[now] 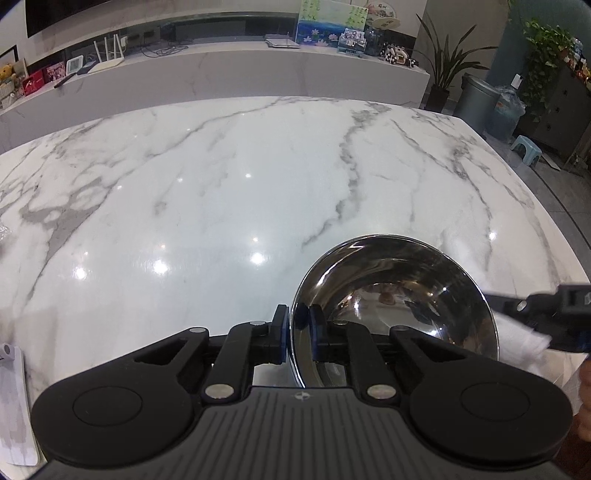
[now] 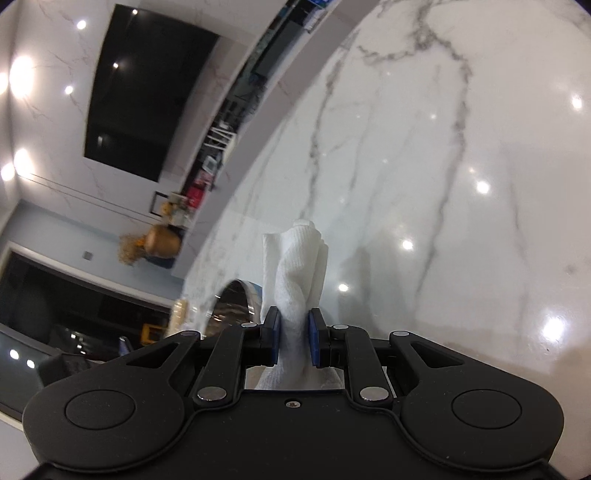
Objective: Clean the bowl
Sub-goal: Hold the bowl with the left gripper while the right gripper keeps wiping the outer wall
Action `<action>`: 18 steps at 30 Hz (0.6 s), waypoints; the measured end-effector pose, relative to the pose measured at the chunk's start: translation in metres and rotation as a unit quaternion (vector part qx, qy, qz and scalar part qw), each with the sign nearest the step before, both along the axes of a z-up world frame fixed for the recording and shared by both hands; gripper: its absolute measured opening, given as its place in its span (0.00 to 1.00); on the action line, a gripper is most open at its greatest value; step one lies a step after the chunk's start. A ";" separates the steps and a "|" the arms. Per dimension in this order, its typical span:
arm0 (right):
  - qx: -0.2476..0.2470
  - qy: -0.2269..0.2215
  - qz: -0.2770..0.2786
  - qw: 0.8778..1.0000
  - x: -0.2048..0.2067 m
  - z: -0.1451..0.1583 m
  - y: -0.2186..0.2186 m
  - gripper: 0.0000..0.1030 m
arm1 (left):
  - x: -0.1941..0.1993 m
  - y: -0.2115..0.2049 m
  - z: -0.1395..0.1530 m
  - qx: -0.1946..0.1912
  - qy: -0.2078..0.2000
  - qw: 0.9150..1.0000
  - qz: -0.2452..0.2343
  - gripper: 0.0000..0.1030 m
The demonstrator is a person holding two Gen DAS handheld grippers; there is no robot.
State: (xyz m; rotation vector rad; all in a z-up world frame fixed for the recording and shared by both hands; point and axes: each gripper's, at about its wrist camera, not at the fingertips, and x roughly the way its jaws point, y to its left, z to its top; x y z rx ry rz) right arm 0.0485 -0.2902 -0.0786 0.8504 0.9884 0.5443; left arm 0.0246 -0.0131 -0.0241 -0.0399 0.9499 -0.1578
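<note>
White marble with grey veins fills most of both views: the table spreads across the middle of the left wrist frame, glossy, with ceiling lights mirrored in it as bright spots. Behind it, along the top of that frame, runs a long white ledge carrying a painted picture, a router and small boxes. A grey bin and leafy plants stand in the upper right.

Next in size, the steel bowl sits low and right of centre in the left wrist frame, tipped so its shiny inside faces the camera. The left gripper pinches the bowl's near rim, one blue pad outside the wall and one inside, closed down tight on the thin metal.

At the right edge of that frame the right gripper reaches in just beside the bowl's far side, with white cloth showing under it.

In the right wrist frame, which is rolled sideways, the right gripper is clamped on a bunched white cloth, its pads pressed into the fabric, which sticks up past the fingertips in the lower middle. The bowl's rim shows just left of the cloth. A dark wall screen fills the upper left.
</note>
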 end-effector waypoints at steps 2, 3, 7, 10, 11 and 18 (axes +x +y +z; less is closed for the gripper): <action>-0.013 0.006 0.003 1.000 0.001 -0.003 0.003 0.15 | 0.000 0.000 0.000 0.001 0.000 1.000 0.000 0.10; -0.022 0.011 0.007 1.000 0.001 -0.005 0.006 0.15 | -0.001 0.000 0.000 0.002 0.000 1.000 0.000 0.10; -0.046 0.023 0.020 0.999 0.002 -0.011 0.018 0.15 | 0.000 -0.001 0.000 0.002 0.000 1.000 0.000 0.10; -0.051 0.022 0.022 0.998 0.002 -0.011 0.022 0.15 | 0.000 0.001 0.000 -0.004 0.003 1.000 0.002 0.13; -0.051 0.022 0.021 0.998 0.002 -0.010 0.022 0.15 | -0.001 0.002 -0.001 -0.008 0.011 1.000 0.007 0.15; -0.055 0.019 0.024 0.998 0.003 -0.007 0.025 0.15 | -0.010 0.000 -0.006 -0.007 0.033 0.999 0.007 0.22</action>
